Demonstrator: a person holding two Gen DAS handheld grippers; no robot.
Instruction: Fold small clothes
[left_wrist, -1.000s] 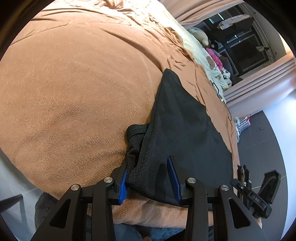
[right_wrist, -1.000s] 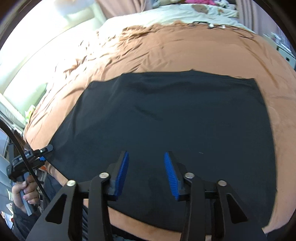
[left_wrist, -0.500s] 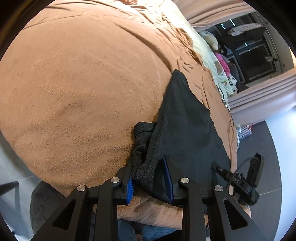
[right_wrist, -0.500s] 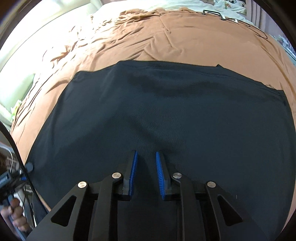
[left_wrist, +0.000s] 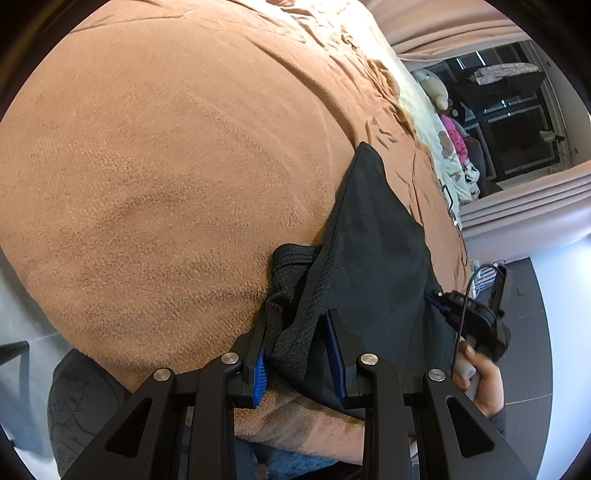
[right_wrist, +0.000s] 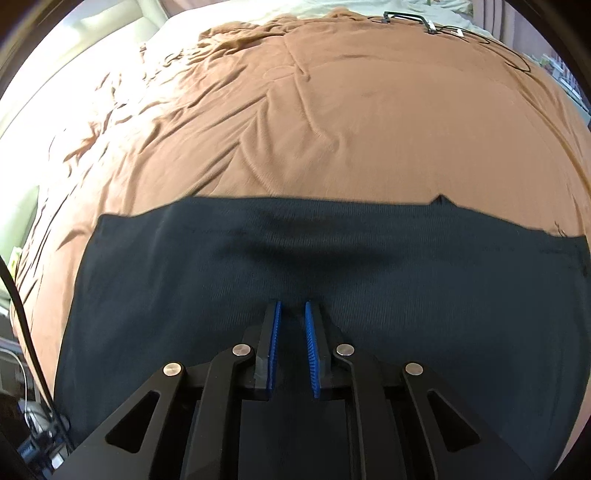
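Observation:
A black knit garment (left_wrist: 369, 251) lies flat on a brown blanket (left_wrist: 166, 166) over a bed. My left gripper (left_wrist: 295, 321) is at the garment's near left corner, shut on a bunched fold of it. In the right wrist view the garment (right_wrist: 332, 258) spreads wide, its far edge straight across the blanket (right_wrist: 332, 110). My right gripper (right_wrist: 292, 306) sits at the middle of the near edge, its blue pads (right_wrist: 275, 332) narrowly apart with dark cloth pinched between them. The left wrist view also shows the right gripper's body (left_wrist: 472, 317) and the hand (left_wrist: 484, 376) holding it.
A cream sheet (left_wrist: 417, 99) with soft toys (left_wrist: 436, 88) lies at the bed's far end. Cables (right_wrist: 424, 22) rest on the far side of the blanket. Pale curtains (left_wrist: 517, 203) and dark floor (left_wrist: 524, 295) are to the right of the bed.
Both grippers closed on the garment. The left pads drew in on the bunched corner. The right pads narrowed on the near edge, and the garment's far edge now appears lower in that view.

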